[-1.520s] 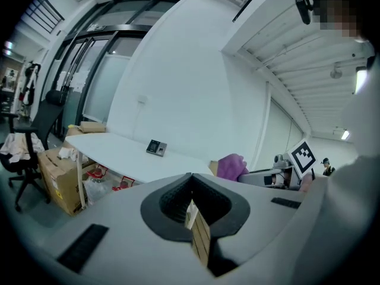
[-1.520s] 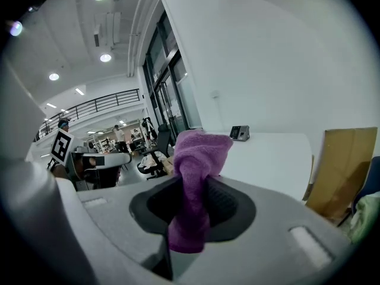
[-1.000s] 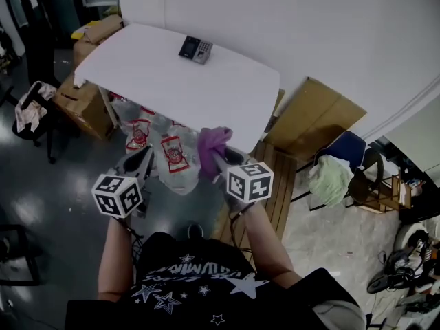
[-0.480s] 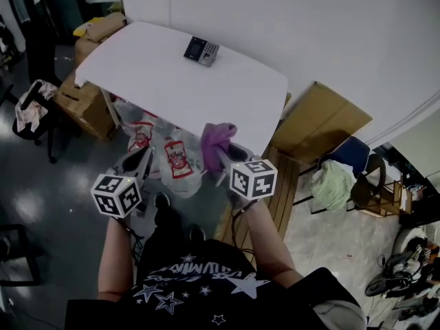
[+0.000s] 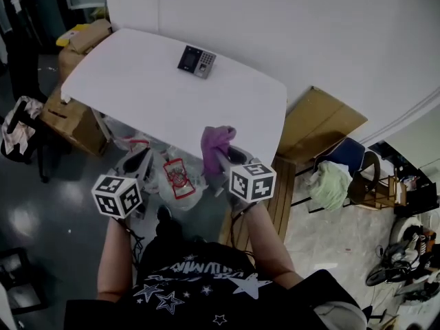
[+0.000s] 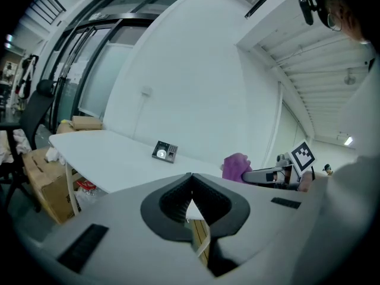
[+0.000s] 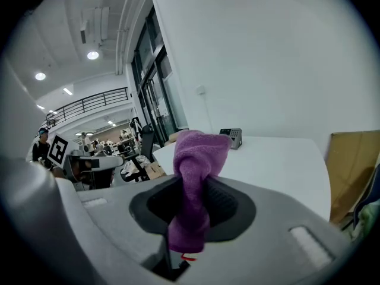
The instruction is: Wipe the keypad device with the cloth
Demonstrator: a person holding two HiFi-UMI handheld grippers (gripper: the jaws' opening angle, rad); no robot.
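The keypad device is a small dark box with a screen and grey keys, lying on the far part of the white table; it also shows as the keypad device and the keypad device. A purple cloth is pinched in my right gripper, just short of the table's near edge; the cloth hangs out between the jaws. My left gripper is shut with nothing in it, its jaws meeting at the tips, to the left of the right one and off the table.
Plastic bags with red print lie on the floor under the table's near edge. Cardboard boxes stand at the table's left, a cardboard sheet leans on the wall at right, and a chair with a green cloth is farther right.
The view has moved towards the table, so table and keypad device sit lower and nearer in the head view. Both grippers keep their hold and their places relative to the body.
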